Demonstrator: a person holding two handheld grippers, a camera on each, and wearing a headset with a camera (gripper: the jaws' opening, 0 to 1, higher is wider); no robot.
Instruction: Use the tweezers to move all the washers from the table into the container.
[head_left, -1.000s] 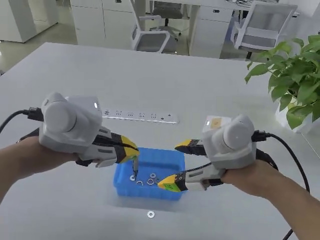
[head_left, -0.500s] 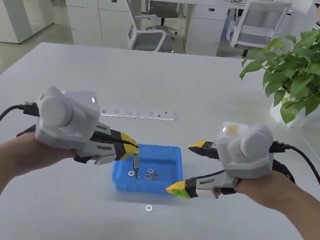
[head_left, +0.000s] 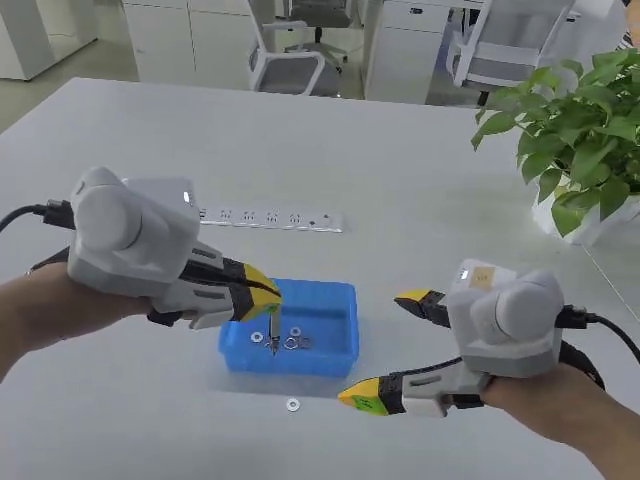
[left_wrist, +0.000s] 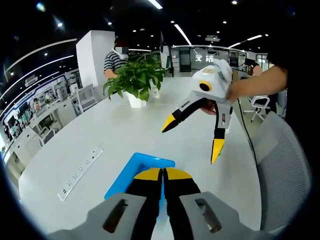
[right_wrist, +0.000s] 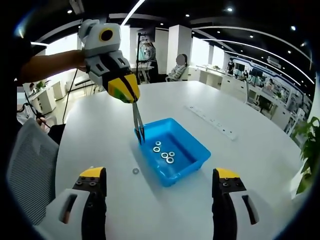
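The left tool (head_left: 262, 291) is clamped shut on a pair of thin metal tweezers (head_left: 272, 336). In the left gripper view its yellow-tipped jaws are pressed together with no gap. The tweezers hang nearly upright from the jaws. Their points reach down into the shallow blue plastic container (head_left: 340, 293), close to its left wall as the head view shows it. This posture suits a drop-off, since anything let go from points held low inside the walls would land in the container and not roll away. Whether the points are pinching a washer at this moment is too small to tell.

Several small flat metal washers (head_left: 293, 342) lie in a loose cluster on the container's floor, just beside the tweezer points. One lone metal washer (head_left: 292, 405) lies outside the container on the white counter (head_left: 400, 170), a little off the near wall. Judging by this, the task is nearly done, with that one washer yet to be picked up.

The right tool (head_left: 376, 347) has its jaws spread wide and holds nothing. It hovers off the container's right side without touching the wall or the counter. It seems to be kept there to leave the tweezers room, and it may be ready to steady the container if needed.
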